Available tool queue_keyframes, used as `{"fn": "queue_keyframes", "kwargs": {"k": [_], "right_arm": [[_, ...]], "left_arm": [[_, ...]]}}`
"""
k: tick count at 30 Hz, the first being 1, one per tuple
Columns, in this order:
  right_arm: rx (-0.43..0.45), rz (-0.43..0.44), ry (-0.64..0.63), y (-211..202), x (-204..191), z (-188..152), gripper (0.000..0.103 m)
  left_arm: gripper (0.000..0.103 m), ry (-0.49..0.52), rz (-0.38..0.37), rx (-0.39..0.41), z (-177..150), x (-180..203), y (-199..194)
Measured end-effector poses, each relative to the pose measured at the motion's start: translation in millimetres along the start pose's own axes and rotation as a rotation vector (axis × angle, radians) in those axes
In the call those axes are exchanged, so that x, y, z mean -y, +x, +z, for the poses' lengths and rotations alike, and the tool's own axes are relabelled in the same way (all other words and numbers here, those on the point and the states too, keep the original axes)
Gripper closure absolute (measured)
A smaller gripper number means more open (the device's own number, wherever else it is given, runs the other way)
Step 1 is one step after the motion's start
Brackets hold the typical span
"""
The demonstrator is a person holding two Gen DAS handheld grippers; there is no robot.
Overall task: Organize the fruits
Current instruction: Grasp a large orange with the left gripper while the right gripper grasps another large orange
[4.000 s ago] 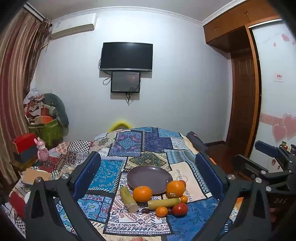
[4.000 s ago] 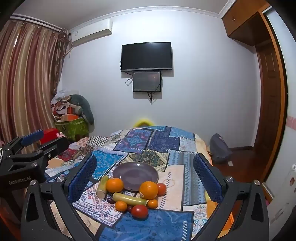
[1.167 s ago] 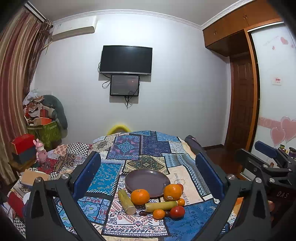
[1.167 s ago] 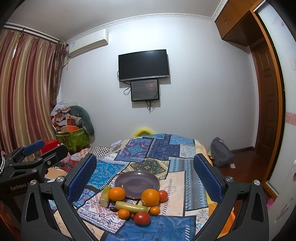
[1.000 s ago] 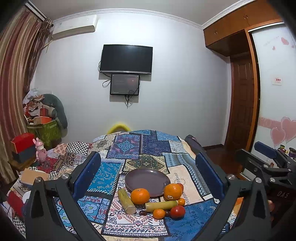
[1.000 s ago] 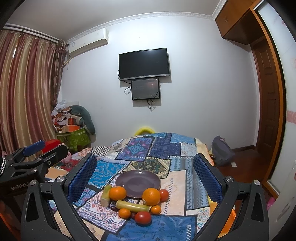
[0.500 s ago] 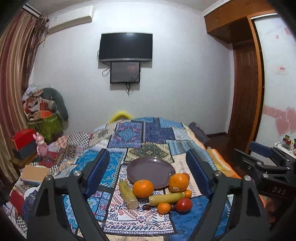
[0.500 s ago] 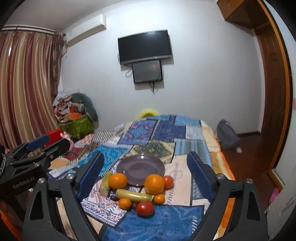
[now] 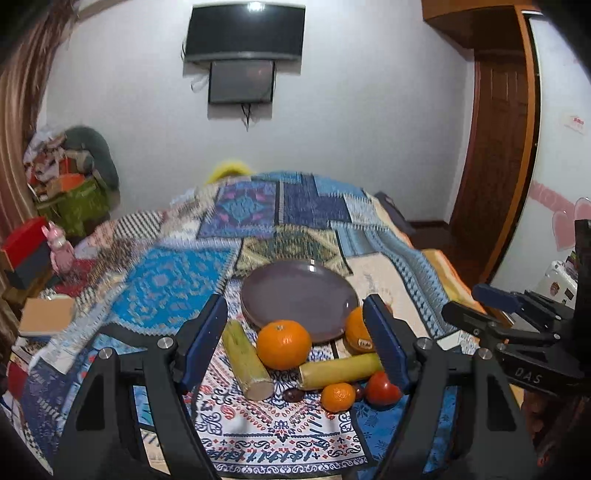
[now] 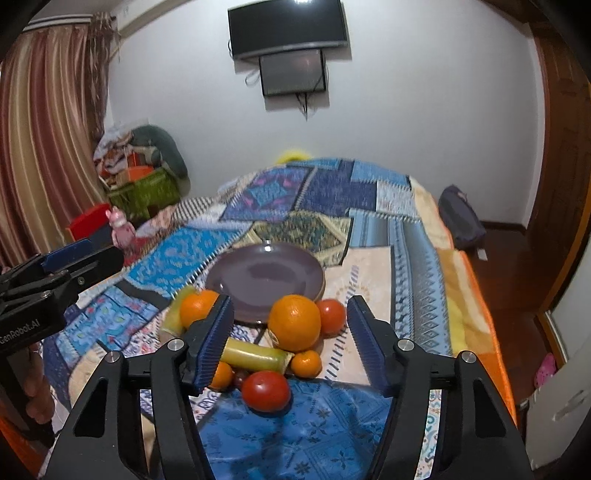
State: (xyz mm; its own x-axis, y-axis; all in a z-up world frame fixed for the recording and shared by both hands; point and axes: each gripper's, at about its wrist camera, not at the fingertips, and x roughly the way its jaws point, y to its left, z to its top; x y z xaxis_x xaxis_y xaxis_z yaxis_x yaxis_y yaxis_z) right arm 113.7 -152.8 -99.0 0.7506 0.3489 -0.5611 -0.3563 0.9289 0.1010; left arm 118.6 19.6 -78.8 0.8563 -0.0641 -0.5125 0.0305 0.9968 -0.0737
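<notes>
Hovering with jaws spread and empty, both grippers face the fruit: left gripper [image 9: 295,339] frames a mandarin [image 9: 283,344], right gripper [image 10: 290,339] an orange [image 10: 294,322] straight ahead, before the empty purple plate [image 10: 258,273]. Centre each before closing gently.

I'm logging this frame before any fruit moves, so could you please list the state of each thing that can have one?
Left gripper: open, holding nothing.
Right gripper: open, holding nothing.
Plate: empty, upright on the quilt.
Large orange: on the quilt beside the plate.
Wall TV: off.
</notes>
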Motion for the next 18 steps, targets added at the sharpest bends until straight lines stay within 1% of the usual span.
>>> {"fn": "queue_keyframes", "kwargs": {"k": [4, 6, 10, 12, 18], "right_arm": [[-0.051, 0.01, 0.005, 20, 4, -1, 0.044], [-0.09, 0.022, 0.009, 32, 7, -3, 0.044], [-0.141, 0.032, 0.01, 53, 8, -7, 0.044], [-0.166, 0.037, 0.015, 64, 10, -8, 0.044], [-0.214, 0.051, 0.016, 85, 10, -8, 0.044]], "left_arm": [[0.028, -0.009, -0.007, -0.09, -6, -7, 36], [0.032, -0.023, -0.021, -0.133, -9, -13, 52], [0.036, -0.052, -0.052, -0.211, -14, -22, 83], [0.038, -0.056, -0.058, -0.234, -16, -24, 94], [0.038, -0.034, -0.061, -0.294, -22, -22, 122]]}}
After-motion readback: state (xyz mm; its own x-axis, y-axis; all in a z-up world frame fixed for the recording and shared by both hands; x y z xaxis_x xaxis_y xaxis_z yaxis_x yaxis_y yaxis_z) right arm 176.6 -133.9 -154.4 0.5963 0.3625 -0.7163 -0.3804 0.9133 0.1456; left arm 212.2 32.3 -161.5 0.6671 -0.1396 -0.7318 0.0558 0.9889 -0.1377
